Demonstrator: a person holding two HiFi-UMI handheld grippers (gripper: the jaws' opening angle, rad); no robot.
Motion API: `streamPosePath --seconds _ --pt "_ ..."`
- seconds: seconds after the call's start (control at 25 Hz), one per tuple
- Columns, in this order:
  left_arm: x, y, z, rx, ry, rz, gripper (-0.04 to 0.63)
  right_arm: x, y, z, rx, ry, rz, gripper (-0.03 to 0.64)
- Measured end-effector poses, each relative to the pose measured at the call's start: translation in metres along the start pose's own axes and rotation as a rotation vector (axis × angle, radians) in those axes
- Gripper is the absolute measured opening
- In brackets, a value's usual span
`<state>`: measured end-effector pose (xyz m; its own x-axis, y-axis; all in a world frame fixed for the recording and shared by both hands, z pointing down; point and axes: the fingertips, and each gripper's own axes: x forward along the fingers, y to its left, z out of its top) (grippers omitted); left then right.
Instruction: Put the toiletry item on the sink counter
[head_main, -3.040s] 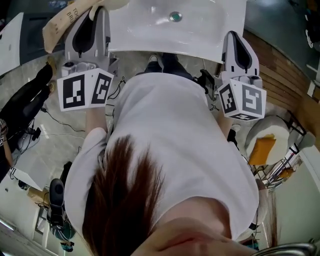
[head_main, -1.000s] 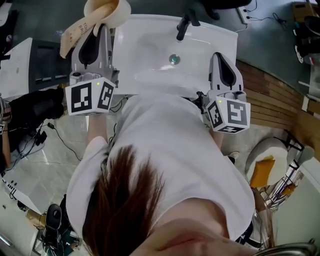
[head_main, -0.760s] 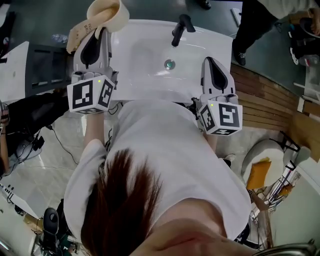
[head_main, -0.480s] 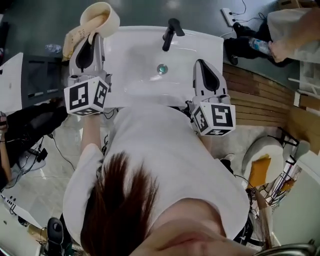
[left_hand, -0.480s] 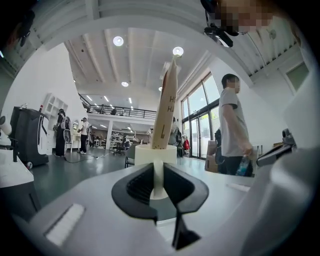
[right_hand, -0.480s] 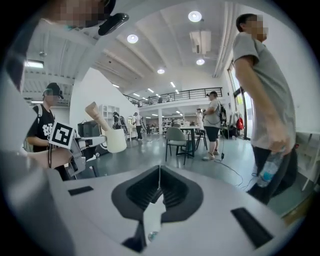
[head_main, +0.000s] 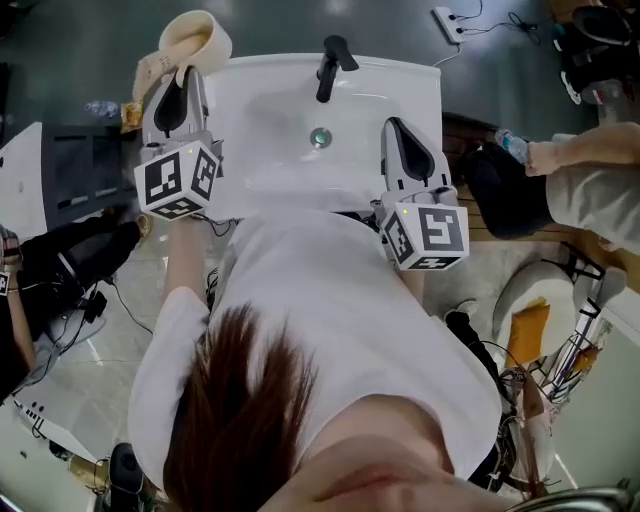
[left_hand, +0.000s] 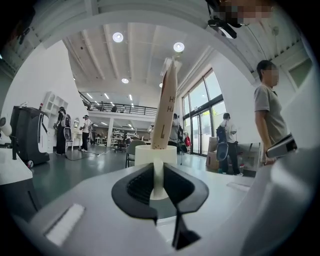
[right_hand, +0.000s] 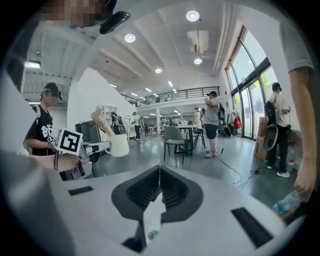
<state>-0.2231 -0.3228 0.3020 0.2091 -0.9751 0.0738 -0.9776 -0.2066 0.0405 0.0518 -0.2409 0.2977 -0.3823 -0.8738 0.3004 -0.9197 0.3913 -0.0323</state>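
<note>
A cream-coloured cup (head_main: 196, 40) with a tall beige toothpaste tube (head_main: 150, 72) leaning out of it is the toiletry item. From the head view it is up in the air just outside the rear left corner of the white sink (head_main: 400, 80), with the tube tipping away to the left. In the left gripper view the cup (left_hand: 155, 150) sits straight ahead and the tube (left_hand: 165, 107) rises from it almost upright, dark letters running down its side, too small to read in full. The left gripper (head_main: 185, 72) is pushed forward on an outstretched bare forearm along the sink's left edge. Its jaws stand a narrow gap apart, pinched on a thin upright white strip on the near side of the cup, so the cup hangs from that grip. The right gripper (head_main: 393, 128) is over the right front part of the basin, pointing toward the back wall, near the round drain (head_main: 320, 137) and short of the black faucet (head_main: 328, 65). In the right gripper view its jaws (right_hand: 159, 172) are pressed together with nothing between them. The person's hair and white shirt fill the lower half of the head view and cover most of the right arm and the sink's front edge. The tube's lower end is hidden inside the cup, and how high the cup is above the counter cannot be judged.
</note>
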Motion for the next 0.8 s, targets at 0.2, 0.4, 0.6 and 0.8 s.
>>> streamPosePath --seconds 0.2,0.4,0.6,0.8 --pt "0.01 0.01 -0.023 0.023 -0.01 0.028 0.048 0.0 -0.002 -0.002 0.002 0.011 -0.007 0.011" --pt "0.018 0.023 -0.057 0.044 0.033 0.045 0.048 0.001 -0.001 -0.001 0.007 0.009 -0.009 0.011" --pt "0.024 0.03 -0.091 0.056 0.1 0.059 0.048 0.003 -0.002 -0.002 0.012 0.016 -0.011 0.011" --pt "0.027 0.026 -0.119 0.047 0.163 0.052 0.048 0.005 -0.003 -0.005 0.015 0.026 -0.012 0.011"
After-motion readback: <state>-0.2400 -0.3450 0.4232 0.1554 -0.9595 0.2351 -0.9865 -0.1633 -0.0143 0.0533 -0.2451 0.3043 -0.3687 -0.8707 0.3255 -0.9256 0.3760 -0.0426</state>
